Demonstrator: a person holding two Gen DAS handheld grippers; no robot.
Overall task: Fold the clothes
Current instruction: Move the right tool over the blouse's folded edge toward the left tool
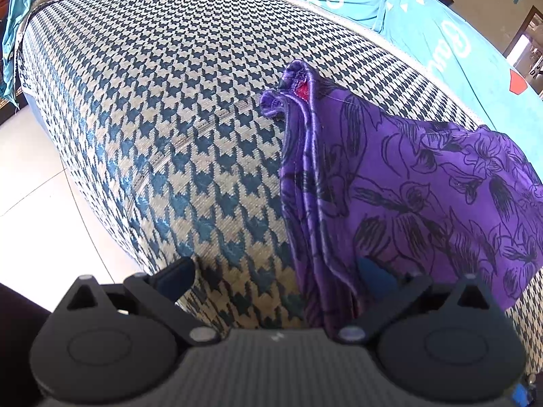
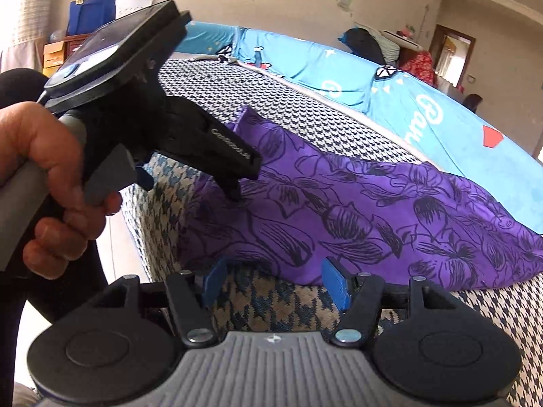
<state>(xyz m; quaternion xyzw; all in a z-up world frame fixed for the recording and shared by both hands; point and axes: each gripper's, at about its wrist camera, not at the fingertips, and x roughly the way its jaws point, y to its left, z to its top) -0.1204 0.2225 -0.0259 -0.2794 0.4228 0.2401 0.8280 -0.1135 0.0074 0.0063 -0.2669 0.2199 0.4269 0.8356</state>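
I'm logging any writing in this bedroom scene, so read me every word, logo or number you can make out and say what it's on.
"Rau", the white lettering's later letters running out of sight, on the turquoise bed sheet.
White circular logo on that sheet: unreadable.
Raised lettering on the left gripper's black fingers: too blurred to read.

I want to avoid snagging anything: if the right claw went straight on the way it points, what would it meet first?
Probably the near edge of the purple floral garment, just past the open right claw; only a strip of houndstooth cover lies between. Depth is hard to judge.
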